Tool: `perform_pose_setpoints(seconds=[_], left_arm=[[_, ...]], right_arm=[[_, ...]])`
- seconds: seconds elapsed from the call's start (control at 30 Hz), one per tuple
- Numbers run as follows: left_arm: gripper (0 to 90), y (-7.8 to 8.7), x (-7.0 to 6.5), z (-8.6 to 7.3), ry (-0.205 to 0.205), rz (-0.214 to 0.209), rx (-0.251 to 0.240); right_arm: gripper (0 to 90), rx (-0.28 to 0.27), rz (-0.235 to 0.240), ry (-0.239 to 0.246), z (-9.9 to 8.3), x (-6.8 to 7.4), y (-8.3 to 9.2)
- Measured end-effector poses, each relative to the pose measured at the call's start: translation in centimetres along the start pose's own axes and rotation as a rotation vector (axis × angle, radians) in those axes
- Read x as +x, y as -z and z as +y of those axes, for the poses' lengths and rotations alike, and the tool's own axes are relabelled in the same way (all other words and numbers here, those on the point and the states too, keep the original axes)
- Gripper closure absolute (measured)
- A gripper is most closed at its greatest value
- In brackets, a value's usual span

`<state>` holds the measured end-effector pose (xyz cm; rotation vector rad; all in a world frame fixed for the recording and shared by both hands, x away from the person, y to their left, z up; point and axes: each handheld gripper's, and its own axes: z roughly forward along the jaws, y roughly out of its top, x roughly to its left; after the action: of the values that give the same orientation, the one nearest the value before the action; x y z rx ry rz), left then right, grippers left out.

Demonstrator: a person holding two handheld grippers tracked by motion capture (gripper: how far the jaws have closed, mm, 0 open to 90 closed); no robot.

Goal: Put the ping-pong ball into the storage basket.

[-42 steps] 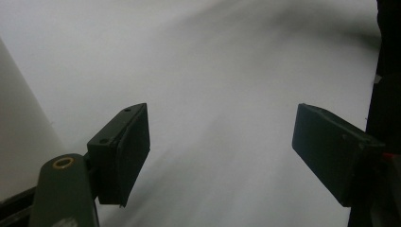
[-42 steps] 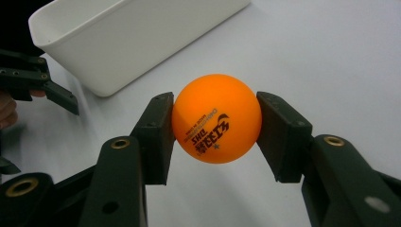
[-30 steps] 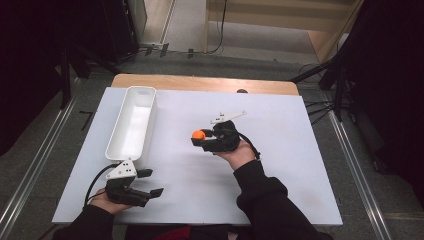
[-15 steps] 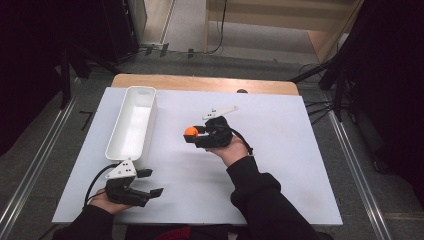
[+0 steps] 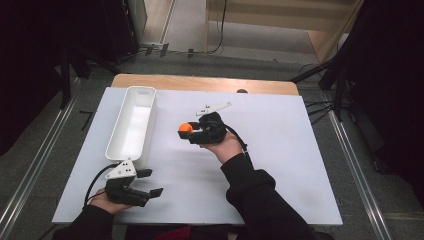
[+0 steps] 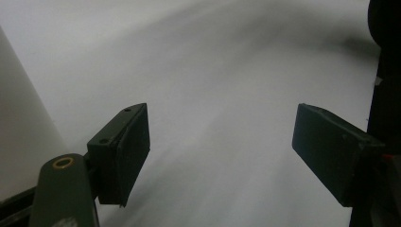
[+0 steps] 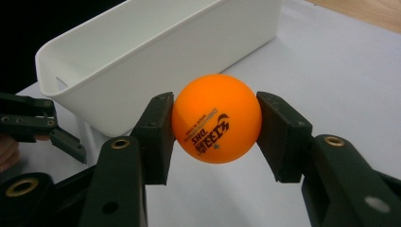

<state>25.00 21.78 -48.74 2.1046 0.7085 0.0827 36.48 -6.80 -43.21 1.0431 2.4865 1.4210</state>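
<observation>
High view: white tabletop (image 5: 280, 165), wooden strip along its far edge. Long white bin (image 5: 131, 127) on the left part, running near to far, nothing visible inside. Right claw (image 5: 186, 131) out over the middle of the tabletop, just right of the bin, clenched on an orange ball (image 5: 185, 128) and pointing left toward the bin. Right hand (image 5: 222, 145) behind it, dark sleeve (image 5: 260, 200) coming in from the near edge. Left claw (image 5: 150, 184) low at the near left corner, just near of the bin's near end, jaws spread and pointing right, grey plate on top, cable looping off to the left. Left hand (image 5: 102, 201) wrapped around its rear.

Left gripper view: two black pads (image 6: 124, 151) standing wide apart, released, bare white tabletop (image 6: 217, 85) between them. Pale wall of the bin (image 6: 21, 127) along the left edge. Dark shape at the right edge, too blurred to tell.

Right gripper view: orange ball (image 7: 216, 124) squeezed between the two black pads (image 7: 158, 137), touching both, printed lettering upside down on its near face. Bin (image 7: 142, 47) just beyond the ball, stretching far and right, rim slightly higher than the ball. Other claw (image 7: 42, 125) at the left, near the bin's end, with a bit of hand (image 7: 7, 153) beside it. White tabletop (image 7: 340, 75) to the right, wooden edge in the far right corner.
</observation>
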Motion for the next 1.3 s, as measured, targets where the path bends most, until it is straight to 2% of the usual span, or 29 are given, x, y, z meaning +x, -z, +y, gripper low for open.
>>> perform_pose_setpoints(seconds=[0.73,0.9,1.3], left_arm=[[20.3,0.0,0.0,0.0,0.002,0.000,0.002],[20.3,-0.1,0.0,0.0,-0.001,-0.001,-0.001],[20.4,0.0,0.1,0.0,0.004,-0.005,-0.004]], right_arm=[[48.5,-0.007,0.005,-0.001,1.5,0.2,-1.6],[48.5,-0.009,0.000,0.022,1.8,0.3,-2.1],[48.5,-0.017,0.007,0.029,2.7,0.7,-3.0]])
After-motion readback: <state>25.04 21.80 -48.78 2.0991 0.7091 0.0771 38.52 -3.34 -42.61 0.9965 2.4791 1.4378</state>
